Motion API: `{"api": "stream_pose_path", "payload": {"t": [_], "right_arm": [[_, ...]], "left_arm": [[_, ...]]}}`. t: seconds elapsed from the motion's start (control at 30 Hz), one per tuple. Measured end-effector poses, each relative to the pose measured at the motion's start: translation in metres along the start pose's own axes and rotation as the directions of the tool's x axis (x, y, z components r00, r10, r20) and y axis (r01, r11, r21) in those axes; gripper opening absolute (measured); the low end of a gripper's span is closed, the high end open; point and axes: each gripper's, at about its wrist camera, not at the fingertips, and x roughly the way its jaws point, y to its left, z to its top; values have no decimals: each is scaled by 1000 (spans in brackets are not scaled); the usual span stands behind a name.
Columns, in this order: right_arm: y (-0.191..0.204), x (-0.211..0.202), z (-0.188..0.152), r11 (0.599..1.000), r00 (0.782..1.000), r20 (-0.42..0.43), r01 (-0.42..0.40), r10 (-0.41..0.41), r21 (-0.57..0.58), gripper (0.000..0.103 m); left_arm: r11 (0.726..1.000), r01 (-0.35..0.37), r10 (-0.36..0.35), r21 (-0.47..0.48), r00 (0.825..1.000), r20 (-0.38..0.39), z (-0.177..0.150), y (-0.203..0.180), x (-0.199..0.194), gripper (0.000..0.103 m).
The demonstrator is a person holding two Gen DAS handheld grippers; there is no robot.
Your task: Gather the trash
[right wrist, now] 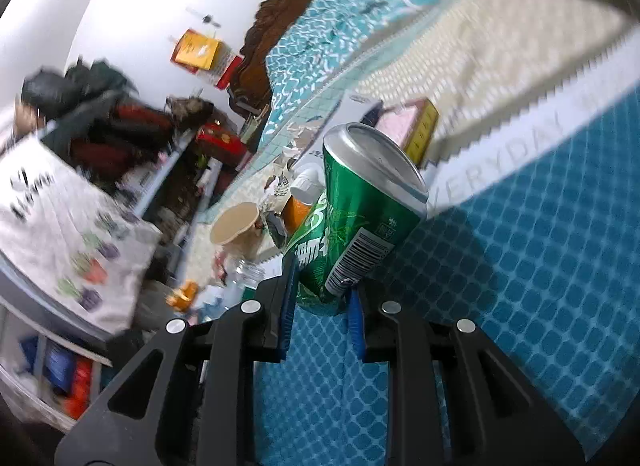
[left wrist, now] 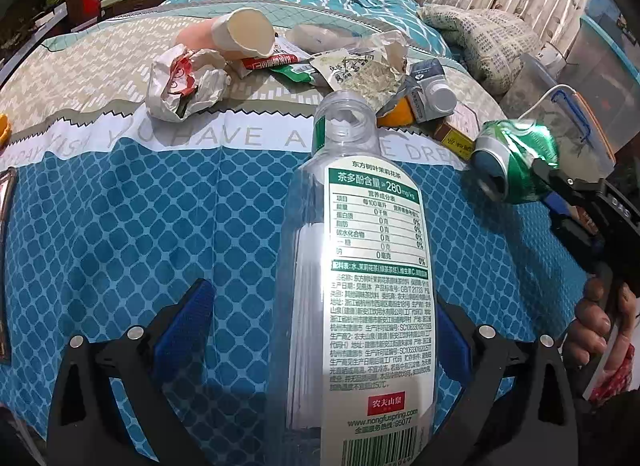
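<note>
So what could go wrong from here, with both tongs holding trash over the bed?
1. The right tongs pinch only the crumpled bottom end of the green can; it may twist loose.
2. The clear bottle has no cap, so any leftover liquid could drip on the bedspread.
3. The left tongs look wide around the smooth bottle, which could slide out.

left hand-held gripper (left wrist: 320, 330) grips clear bottle (left wrist: 352, 266) | right hand-held gripper (left wrist: 548, 181) grips green can (left wrist: 516, 161)
</note>
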Motion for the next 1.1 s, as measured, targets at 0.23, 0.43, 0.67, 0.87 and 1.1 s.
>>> {"api": "stream_pose_path", "payload": {"t": [0.23, 0.43, 0.67, 0.87, 1.1], "right_arm": [[25, 2, -11, 986, 998, 1, 63, -63, -156, 25], [22, 1, -12, 986, 998, -1, 59, -60, -156, 24], [20, 1, -12, 986, 998, -2, 58, -59, -154, 24], [18, 0, -15, 988, 998, -4, 54, -56, -147, 24], [17, 0, -18, 989, 999, -11, 45, -47, -138, 25]], "left_arm": [[1000, -19, 18, 19, 999, 46, 1, -4, -8, 90], [1000, -13, 13, 14, 999, 31, 1, -4, -5, 90], [1000, -4, 4, 10, 1000, 19, -1, -3, -2, 88], [999, 22, -23, 49, 1000, 15, 0, -11, 0, 65], [999, 34, -34, 39, 999, 17, 1, -10, 1, 63]]}}
